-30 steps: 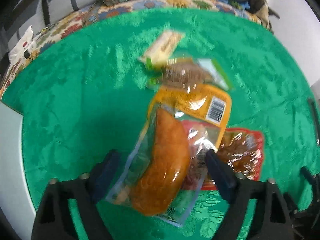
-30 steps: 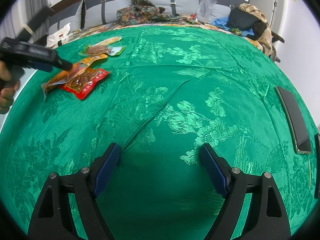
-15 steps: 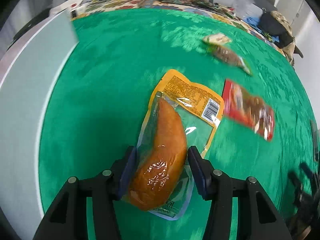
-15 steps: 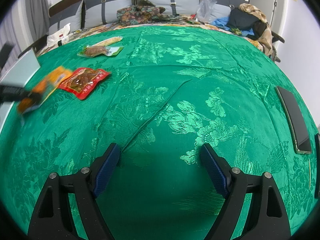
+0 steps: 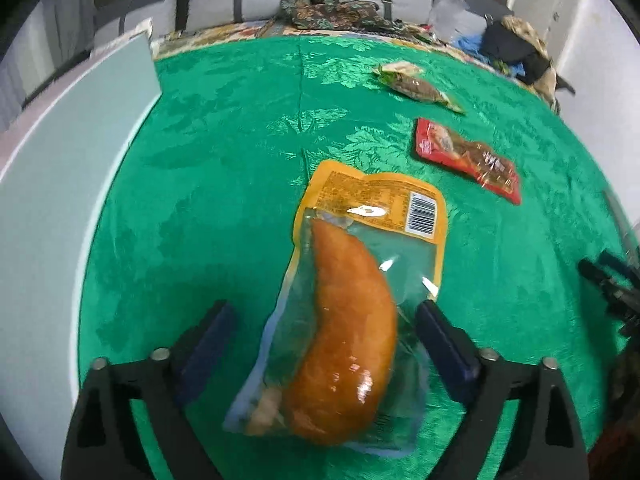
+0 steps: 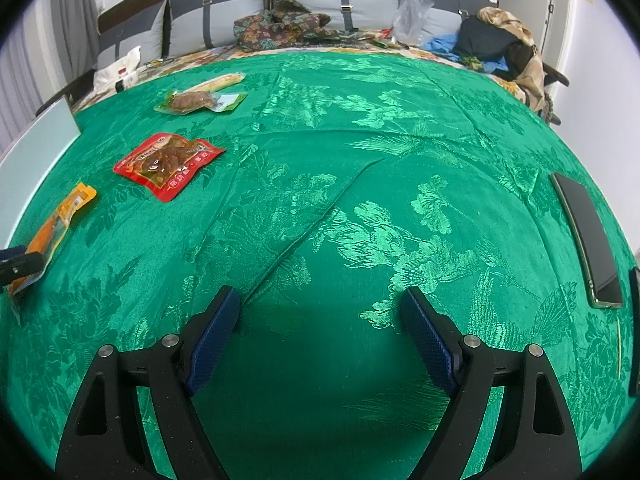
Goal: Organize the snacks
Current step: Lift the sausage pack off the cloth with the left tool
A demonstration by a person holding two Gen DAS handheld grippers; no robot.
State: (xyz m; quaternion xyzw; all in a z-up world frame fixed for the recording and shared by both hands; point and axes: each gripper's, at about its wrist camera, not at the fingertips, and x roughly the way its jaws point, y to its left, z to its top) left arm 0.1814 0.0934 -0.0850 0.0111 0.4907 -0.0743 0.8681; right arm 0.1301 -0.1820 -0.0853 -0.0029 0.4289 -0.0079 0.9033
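The left gripper (image 5: pixel 322 322) has just been opening, jaws standing wide around the orange vacuum-sealed drumstick pouch (image 5: pixel 352 320) lying released near the pale tray (image 5: pixel 60 184); red packet (image 5: pixel 468 160) and green-edged packets (image 5: pixel 416 86) beyond it are waiting, the idle right gripper (image 6: pixel 320 312) gaping empty

green cloth (image 6: pixel 360 160), phone (image 6: pixel 586 236), grey cushions (image 6: pixel 224 12)
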